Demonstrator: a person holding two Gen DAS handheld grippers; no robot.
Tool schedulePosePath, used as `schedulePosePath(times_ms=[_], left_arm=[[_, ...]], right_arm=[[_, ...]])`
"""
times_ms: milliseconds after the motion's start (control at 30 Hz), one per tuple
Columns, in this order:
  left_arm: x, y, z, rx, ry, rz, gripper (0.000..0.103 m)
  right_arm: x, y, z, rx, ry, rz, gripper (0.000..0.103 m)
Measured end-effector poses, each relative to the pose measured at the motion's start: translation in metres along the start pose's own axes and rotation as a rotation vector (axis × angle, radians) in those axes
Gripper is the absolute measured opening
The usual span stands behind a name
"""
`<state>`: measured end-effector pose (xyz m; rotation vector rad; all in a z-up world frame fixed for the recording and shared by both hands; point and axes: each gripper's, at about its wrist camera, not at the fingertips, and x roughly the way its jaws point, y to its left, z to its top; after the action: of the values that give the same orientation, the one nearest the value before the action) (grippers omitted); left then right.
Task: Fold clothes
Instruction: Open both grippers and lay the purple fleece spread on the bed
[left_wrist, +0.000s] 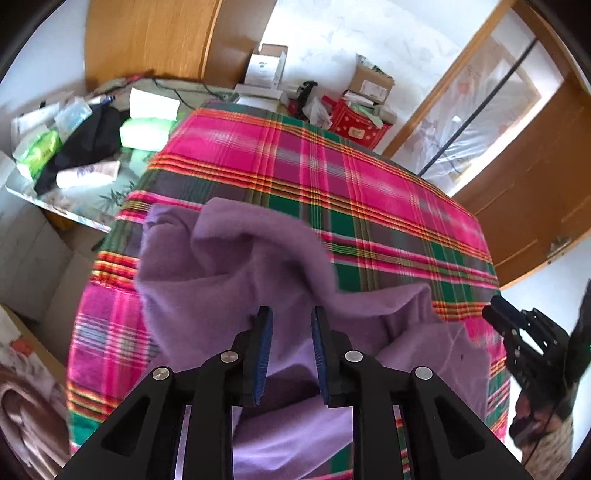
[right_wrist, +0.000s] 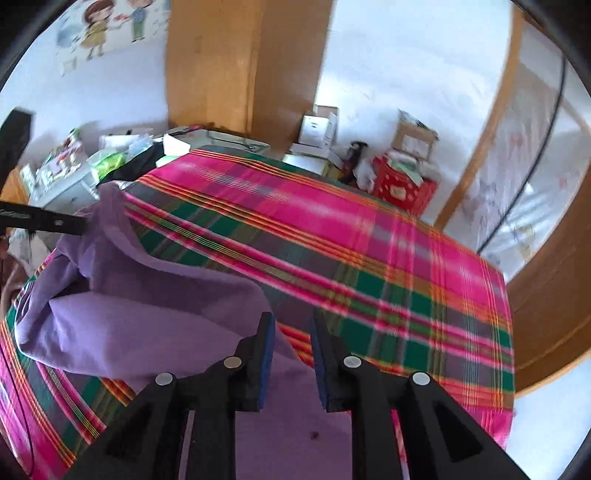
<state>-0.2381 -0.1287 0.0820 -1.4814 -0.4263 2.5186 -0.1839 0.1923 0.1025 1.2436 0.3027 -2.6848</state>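
In the left wrist view, the left gripper (left_wrist: 291, 314) hung above a purple fleece garment (left_wrist: 229, 273), its jaws parted with nothing pinched between them. The garment lay bunched on the near part of a pink plaid bedspread (left_wrist: 332, 158), too crumpled to give a clear long axis. The right gripper (left_wrist: 496, 308) showed at the right edge.

In the right wrist view, the right gripper (right_wrist: 291, 321) stood released over the garment's (right_wrist: 147, 295) near edge, nothing between its pads. The cloth stretched leftward toward the left gripper (right_wrist: 79, 227).

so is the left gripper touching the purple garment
Apart. The left wrist view shows the left gripper open, its pads clear of the purple garment, which lies below on the plaid cloth.
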Motion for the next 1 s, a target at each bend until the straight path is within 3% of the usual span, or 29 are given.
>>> schedulePosePath(times_ms=[100, 167, 300, 467, 567, 700, 900, 1000], left_arm=[[-0.016, 0.009, -0.007, -0.024, -0.032, -0.022, 0.023], [-0.024, 0.009, -0.015, -0.019, -0.06, -0.019, 0.038], [-0.022, -0.002, -0.035, 0.029, -0.018, -0.065, 0.038], [-0.015, -0.01, -0.054, 0.078, 0.019, -0.062, 0.038], [-0.022, 0.008, -0.055, 0.01, -0.003, -0.066, 0.038], [-0.041, 0.034, -0.061, -0.062, -0.07, -0.009, 0.038], [-0.042, 0.067, -0.083, -0.157, -0.053, 0.039, 0.038], [-0.042, 0.073, -0.096, -0.178, -0.051, 0.044, 0.038]], right_arm=[[0.0, -0.026, -0.017, 0.084, -0.002, 0.013, 0.021], [0.001, -0.04, -0.029, 0.131, 0.004, 0.03, 0.022], [0.005, -0.047, -0.049, 0.157, 0.021, 0.056, 0.025], [0.012, -0.037, -0.059, 0.129, 0.038, 0.097, 0.026], [0.012, -0.026, -0.057, 0.099, 0.027, 0.127, 0.027], [0.012, -0.013, -0.051, 0.062, -0.004, 0.168, 0.031], [0.008, 0.016, -0.045, 0.01, -0.035, 0.248, 0.034], [0.003, 0.032, -0.043, -0.039, -0.045, 0.235, 0.034]])
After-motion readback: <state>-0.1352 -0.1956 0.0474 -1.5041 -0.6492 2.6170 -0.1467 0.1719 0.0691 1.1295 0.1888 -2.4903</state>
